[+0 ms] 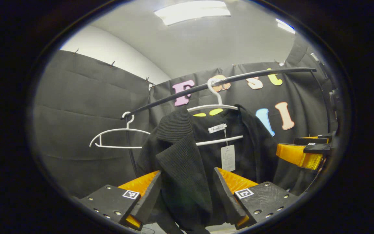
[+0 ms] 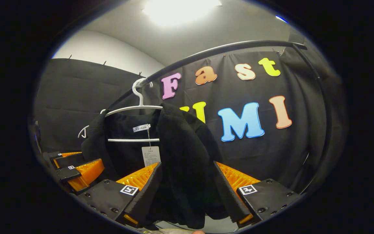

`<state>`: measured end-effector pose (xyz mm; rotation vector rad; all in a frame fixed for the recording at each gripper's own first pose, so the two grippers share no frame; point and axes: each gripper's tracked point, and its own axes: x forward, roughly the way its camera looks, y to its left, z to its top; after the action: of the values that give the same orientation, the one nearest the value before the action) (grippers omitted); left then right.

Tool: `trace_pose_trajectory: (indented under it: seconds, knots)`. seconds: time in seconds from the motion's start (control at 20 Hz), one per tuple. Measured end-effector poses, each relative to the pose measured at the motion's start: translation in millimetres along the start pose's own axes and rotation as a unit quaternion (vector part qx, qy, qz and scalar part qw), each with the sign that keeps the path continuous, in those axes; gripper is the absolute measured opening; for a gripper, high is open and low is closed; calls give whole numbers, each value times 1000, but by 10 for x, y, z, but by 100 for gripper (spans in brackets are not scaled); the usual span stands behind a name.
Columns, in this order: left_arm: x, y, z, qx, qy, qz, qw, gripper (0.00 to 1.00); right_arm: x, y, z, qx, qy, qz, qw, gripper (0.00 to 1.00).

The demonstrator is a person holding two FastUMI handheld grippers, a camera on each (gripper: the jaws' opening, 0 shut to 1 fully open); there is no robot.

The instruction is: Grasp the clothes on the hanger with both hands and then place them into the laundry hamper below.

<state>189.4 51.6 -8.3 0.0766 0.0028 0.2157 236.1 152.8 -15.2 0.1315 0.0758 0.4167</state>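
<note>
Black ribbed garment [image 1: 187,156] with tag hangs on white hanger [image 1: 218,105].

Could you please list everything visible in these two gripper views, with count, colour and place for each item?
garment: one, black, draped on a hanger, its front panels hanging between each gripper's fingers.
hanger with garment: one, white, hooked on the rail.
empty hanger: one, white, on the rail beside the garment.
rail: one, dark, curved, running across the booth.
paper tag: one, white, hanging on a string from the collar label.
collar label: one, white, inside the neck.
ceiling lights: two, white, overhead.
left gripper: one, fingers around the garment's left front panel; whether they press is unclear.
right gripper: one, fingers around the right front panel; likewise unclear.
</note>
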Motion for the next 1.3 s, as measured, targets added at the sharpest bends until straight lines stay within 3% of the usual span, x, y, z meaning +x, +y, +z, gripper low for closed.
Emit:
trace_pose_trajectory:
  seconds: [0.35,0.4,0.7,0.8,0.85,0.95,1.05,1.1,1.25,1.3]
  knots:
    - [333,-83,-123,13,17,17,1000,90,484,-34,-141,4,19,11,1000,96]
    - [363,-98,-134,16,17,20,1000,89,520,-36,-154,2,19,12,1000,93]
    - [513,-129,-162,18,16,35,999,91,720,126,-208,0,25,35,999,98]
    - [523,-133,-176,20,16,40,999,91,770,123,-228,-4,26,30,999,93]
    - [535,-127,-179,20,16,43,999,91,799,91,-235,-6,26,20,999,98]
    - [545,-115,-194,21,17,49,998,91,861,59,-247,-1,28,9,1000,98]
    - [559,-110,-200,25,19,54,998,81,911,53,-257,11,36,9,999,97]
    - [562,-111,-201,26,21,56,998,77,922,66,-287,17,40,10,999,92]
    - [563,-69,-243,31,24,74,996,63,967,78,-341,21,53,7,998,60]
    - [572,-59,-254,25,25,77,996,58,977,89,-372,21,59,8,998,61]
